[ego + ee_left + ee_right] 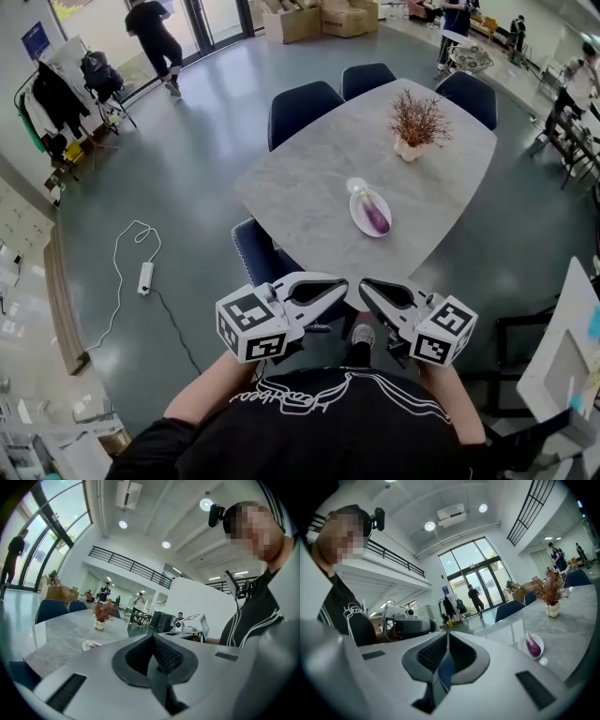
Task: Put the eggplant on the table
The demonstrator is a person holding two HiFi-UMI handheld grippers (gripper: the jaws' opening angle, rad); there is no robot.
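My left tool (337, 289) is closed on nothing: in the left gripper view its jaws meet with no gap and nothing between them. My right tool (371, 289) is closed and empty the same way. I hold both low in the centre of the head view, tips turned toward each other, close to my chest and well apart from the work, so I judge the task not yet begun. The eggplant (377, 218) lies on a white plate (357, 208) near the middle of the frame, on the grey surface (300, 178), below the potted plant (416, 122). Bare surface lies all round the plate, which leaves room to set the eggplant down beside it.
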